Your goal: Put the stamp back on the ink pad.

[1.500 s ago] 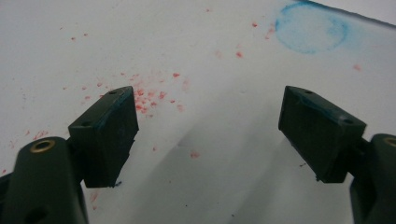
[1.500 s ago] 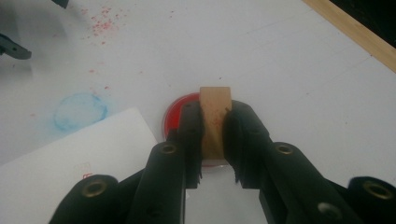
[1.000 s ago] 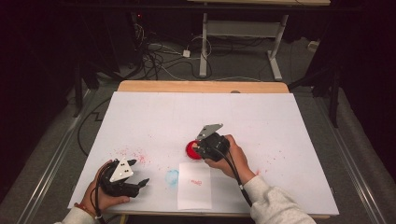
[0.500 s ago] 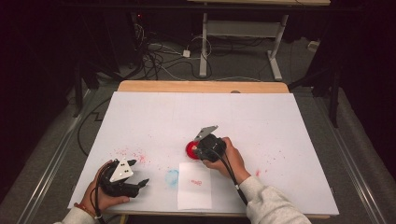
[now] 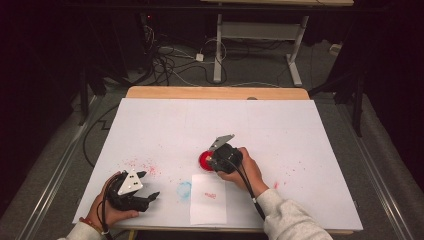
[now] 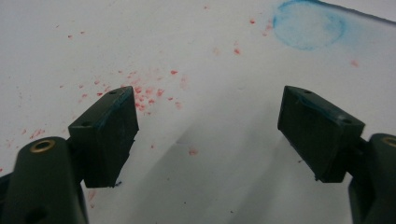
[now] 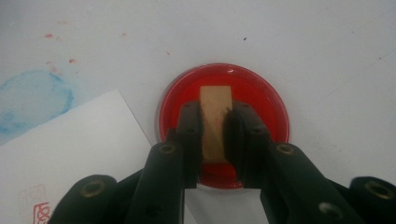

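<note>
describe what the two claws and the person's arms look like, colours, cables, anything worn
Both claws are black. The left claw carries a pale grey three-cornered plate; its blocky square pads show blue smears, and brass-coloured screws sit in the arms behind them. The right claw has the same plate, and a black cable trails back along the forearm. The person wears light grey sleeves and a reddish band on the left wrist.

Your right gripper (image 5: 214,156) sits over the red ink pad (image 5: 205,159) mid-table, just beyond the stamped paper slip (image 5: 208,198). Your left gripper (image 5: 147,192) rests near the left edge, beside the blue smudge (image 5: 184,189).
</note>
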Demonstrator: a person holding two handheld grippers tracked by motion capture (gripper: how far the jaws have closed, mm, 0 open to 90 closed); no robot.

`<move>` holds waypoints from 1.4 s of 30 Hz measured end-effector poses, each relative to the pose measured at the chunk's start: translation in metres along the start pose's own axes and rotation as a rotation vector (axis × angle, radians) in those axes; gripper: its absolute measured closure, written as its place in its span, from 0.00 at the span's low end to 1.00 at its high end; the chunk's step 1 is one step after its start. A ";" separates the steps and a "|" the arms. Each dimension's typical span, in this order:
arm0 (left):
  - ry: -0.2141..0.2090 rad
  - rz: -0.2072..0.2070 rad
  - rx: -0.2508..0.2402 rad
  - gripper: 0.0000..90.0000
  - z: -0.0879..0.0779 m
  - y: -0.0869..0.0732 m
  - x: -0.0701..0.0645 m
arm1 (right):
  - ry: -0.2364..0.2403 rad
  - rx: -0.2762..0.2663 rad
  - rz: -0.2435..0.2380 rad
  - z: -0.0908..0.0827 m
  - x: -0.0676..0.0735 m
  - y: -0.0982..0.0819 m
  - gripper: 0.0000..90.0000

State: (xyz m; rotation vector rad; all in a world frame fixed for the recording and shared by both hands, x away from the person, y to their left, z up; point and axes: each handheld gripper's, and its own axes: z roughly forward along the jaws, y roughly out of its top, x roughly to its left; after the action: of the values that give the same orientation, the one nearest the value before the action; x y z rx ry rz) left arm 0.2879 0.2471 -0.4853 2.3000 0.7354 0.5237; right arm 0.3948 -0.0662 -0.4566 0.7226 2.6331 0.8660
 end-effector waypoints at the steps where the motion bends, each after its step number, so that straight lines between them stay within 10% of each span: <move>1: 0.000 0.000 0.001 0.22 0.000 0.000 0.000 | 0.001 0.002 0.000 0.000 0.000 0.000 0.82; 23: 0.001 -0.003 -0.004 0.22 -0.001 0.000 0.000 | -0.011 -0.003 -0.010 0.000 -0.002 0.001 0.78; 42: 0.005 -0.004 -0.001 0.22 0.000 0.000 0.000 | 0.008 -0.123 0.016 -0.008 -0.002 0.001 0.63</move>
State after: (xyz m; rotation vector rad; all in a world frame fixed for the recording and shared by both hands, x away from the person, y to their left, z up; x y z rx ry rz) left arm 0.2879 0.2476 -0.4853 2.2968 0.7413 0.5280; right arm 0.3938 -0.0707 -0.4492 0.7103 2.5573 1.0266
